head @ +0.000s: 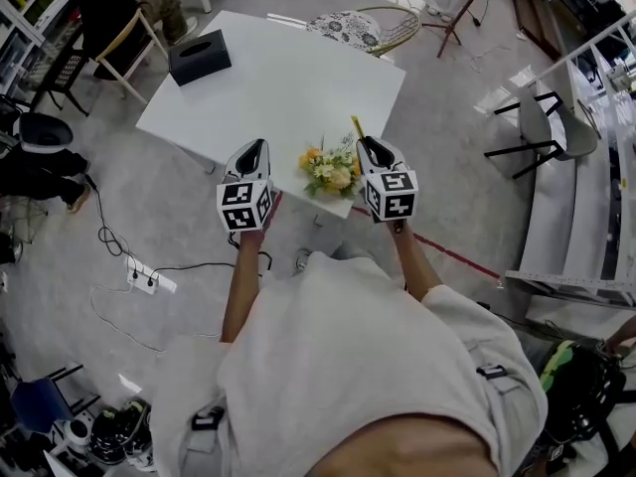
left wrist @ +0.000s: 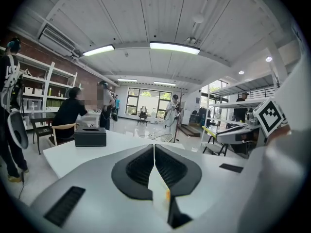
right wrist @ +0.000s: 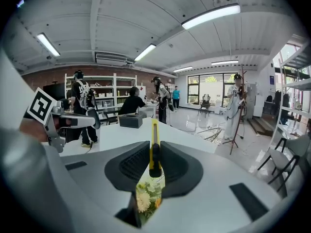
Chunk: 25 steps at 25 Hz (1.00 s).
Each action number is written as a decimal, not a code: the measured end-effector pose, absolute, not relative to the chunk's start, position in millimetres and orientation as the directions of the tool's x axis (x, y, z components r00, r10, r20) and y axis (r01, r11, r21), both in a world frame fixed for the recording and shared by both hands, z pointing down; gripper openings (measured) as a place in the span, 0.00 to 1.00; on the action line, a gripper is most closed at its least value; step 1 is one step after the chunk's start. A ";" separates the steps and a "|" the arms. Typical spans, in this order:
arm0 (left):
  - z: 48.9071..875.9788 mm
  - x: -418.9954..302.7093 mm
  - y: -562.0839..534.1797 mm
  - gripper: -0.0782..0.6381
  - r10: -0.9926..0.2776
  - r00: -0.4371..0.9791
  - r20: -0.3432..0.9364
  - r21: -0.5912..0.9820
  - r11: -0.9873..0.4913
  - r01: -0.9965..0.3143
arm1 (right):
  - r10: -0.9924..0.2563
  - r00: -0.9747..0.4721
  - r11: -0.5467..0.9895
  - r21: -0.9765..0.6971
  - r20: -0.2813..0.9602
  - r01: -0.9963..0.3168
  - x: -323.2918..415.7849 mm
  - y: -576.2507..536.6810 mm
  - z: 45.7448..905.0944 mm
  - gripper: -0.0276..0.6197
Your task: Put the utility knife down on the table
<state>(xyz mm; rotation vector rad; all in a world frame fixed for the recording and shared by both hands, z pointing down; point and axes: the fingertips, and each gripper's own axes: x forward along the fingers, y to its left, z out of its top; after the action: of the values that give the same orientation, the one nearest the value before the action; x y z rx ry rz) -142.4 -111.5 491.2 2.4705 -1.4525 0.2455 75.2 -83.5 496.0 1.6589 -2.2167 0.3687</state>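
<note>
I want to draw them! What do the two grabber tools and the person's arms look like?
The left gripper and right gripper are smooth light-grey shells with black ribbed pads, each carrying a white cube with black square markers. The person wears a pale short-sleeved shirt.

We saw a white table (head: 288,87) with a black box (head: 199,56) on it. The flowers (head: 331,170) were yellow, orange and white, with green leaves. The knife (right wrist: 154,142) was yellow and black. The left gripper (head: 257,145) and the right gripper (head: 367,142) were light grey with black pads (left wrist: 141,166), and their cubes (head: 244,205) carried black square markers on white. The floor (head: 437,147) was grey, with a red line (head: 457,256) across it.
</note>
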 end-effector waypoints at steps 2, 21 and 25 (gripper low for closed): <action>495.2 -139.2 -117.5 0.14 -0.823 0.492 0.283 0.144 -0.471 -0.870 | -0.869 -0.251 0.277 0.000 0.427 -0.961 76.8 -87.5 497.8 0.17; 506.0 -108.9 -214.5 0.14 -0.832 0.434 0.344 0.118 -0.421 -0.900 | -0.835 -0.337 0.347 -0.060 0.436 -0.936 97.4 -203.7 513.0 0.17; 507.0 -104.3 -233.4 0.14 -0.842 0.399 0.364 0.107 -0.388 -0.916 | -0.814 -0.381 0.388 -0.078 0.439 -0.918 99.7 -232.7 515.4 0.17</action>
<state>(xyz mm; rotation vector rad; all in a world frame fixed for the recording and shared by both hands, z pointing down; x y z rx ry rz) -104.3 -233.4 507.0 2.3705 -1.5357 0.3629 99.7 -232.7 515.4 1.5102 -2.3222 0.4456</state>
